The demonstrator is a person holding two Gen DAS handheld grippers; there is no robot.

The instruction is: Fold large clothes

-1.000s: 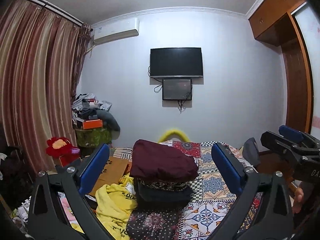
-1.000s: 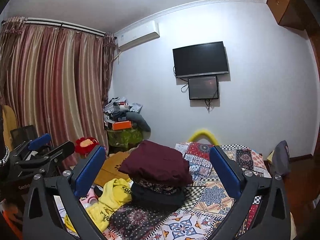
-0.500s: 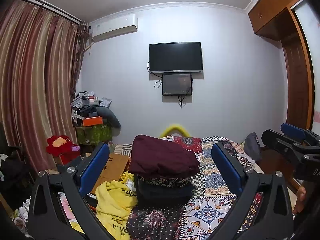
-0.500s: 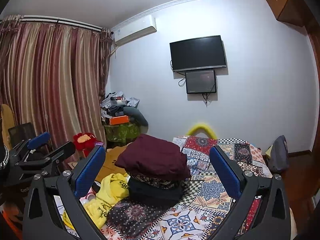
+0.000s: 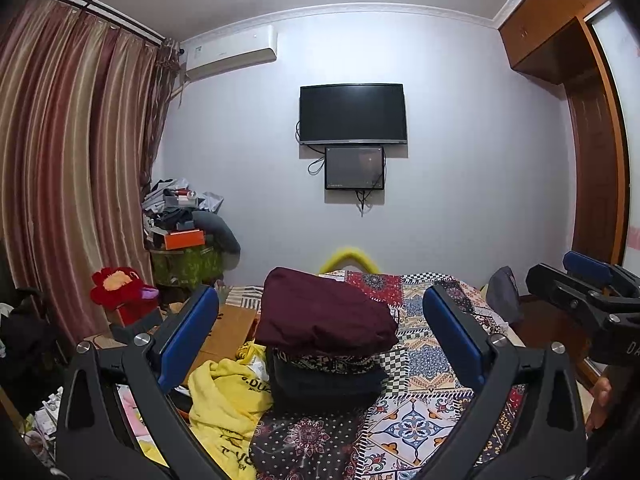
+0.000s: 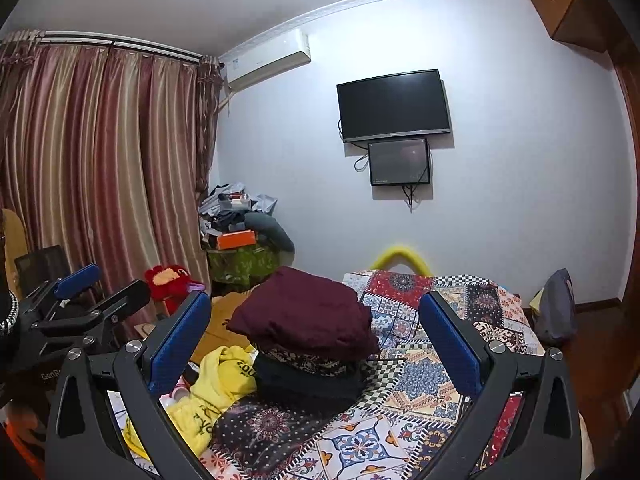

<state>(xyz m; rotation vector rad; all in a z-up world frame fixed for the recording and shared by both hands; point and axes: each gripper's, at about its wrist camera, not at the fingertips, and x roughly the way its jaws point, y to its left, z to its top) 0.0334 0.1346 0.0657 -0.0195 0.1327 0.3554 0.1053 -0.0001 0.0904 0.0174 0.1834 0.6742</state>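
A stack of folded clothes sits on the patterned bedspread (image 5: 432, 364), topped by a maroon garment (image 5: 324, 312) over a patterned one and a dark one (image 5: 324, 384). The maroon garment also shows in the right wrist view (image 6: 308, 312). A crumpled yellow garment (image 5: 224, 400) lies left of the stack, and a dark floral cloth (image 5: 308, 440) lies in front. My left gripper (image 5: 320, 332) is open and empty, held above the bed. My right gripper (image 6: 316, 332) is open and empty too, to the right of the left one.
A wall TV (image 5: 352, 114) hangs ahead. Striped curtains (image 5: 68, 184) are on the left. A cluttered pile (image 5: 180, 232) and a red plush toy (image 5: 116, 284) stand in the left corner. A cardboard box (image 5: 228, 328) lies beside the bed. A wooden wardrobe (image 5: 592, 160) is at right.
Both grippers have tilted upward, so the bed and stack sit lower in view. Both stay open and empty.
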